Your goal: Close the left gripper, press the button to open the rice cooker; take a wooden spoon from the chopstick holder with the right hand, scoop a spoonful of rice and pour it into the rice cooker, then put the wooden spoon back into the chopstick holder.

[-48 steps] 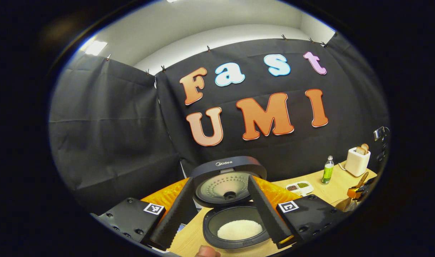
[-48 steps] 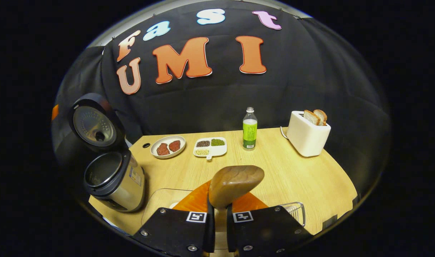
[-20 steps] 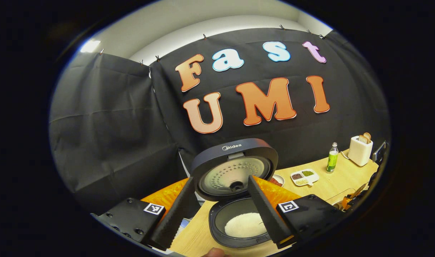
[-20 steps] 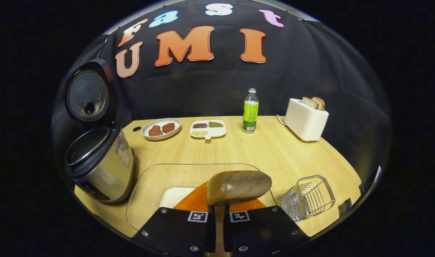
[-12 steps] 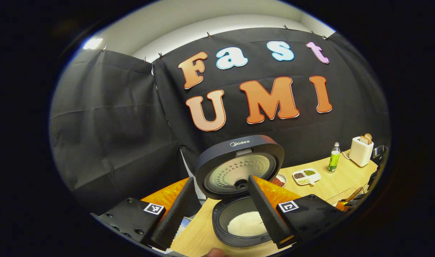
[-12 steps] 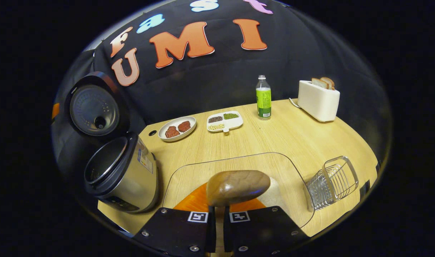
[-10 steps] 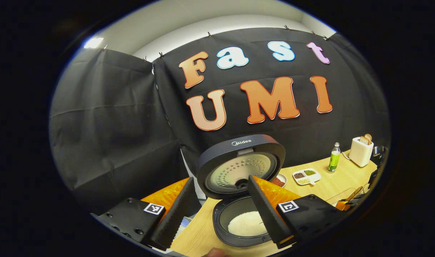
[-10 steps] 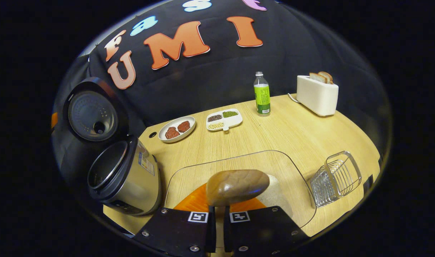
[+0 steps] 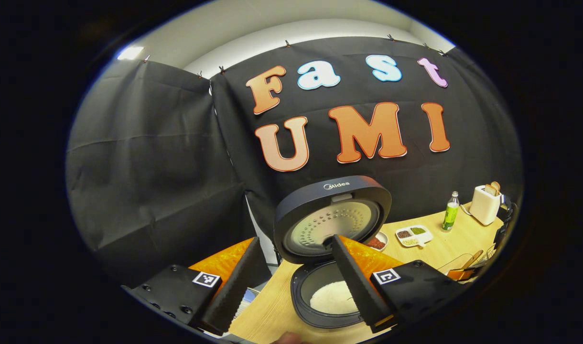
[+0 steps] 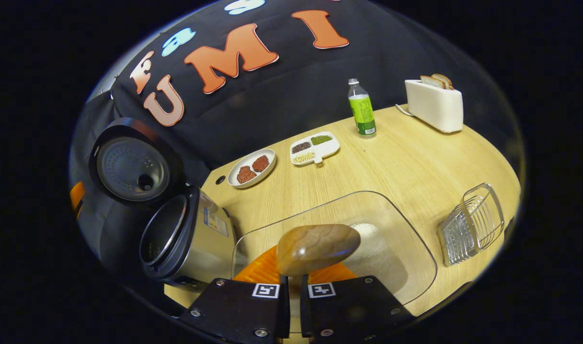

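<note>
Swinging right toward the chopstick holder (image 10: 473, 223), the right gripper (image 10: 294, 286) clamps the wooden spoon (image 10: 318, 249); left gripper (image 9: 296, 298) gapes by the rice cooker (image 9: 332, 224), rice already poured.

Ahead of the right gripper's (image 10: 294, 306) jaws, the wooden spoon (image 10: 318, 248) hangs over the clear tray (image 10: 406, 239). Left of the jaws, the open rice cooker (image 10: 186, 241) stands beside the tray, its raised lid (image 10: 131, 167) blocking the far side. Right of the jaws stands the chopstick holder (image 10: 473, 224); bare table (image 10: 415, 162) lies beyond.
</note>
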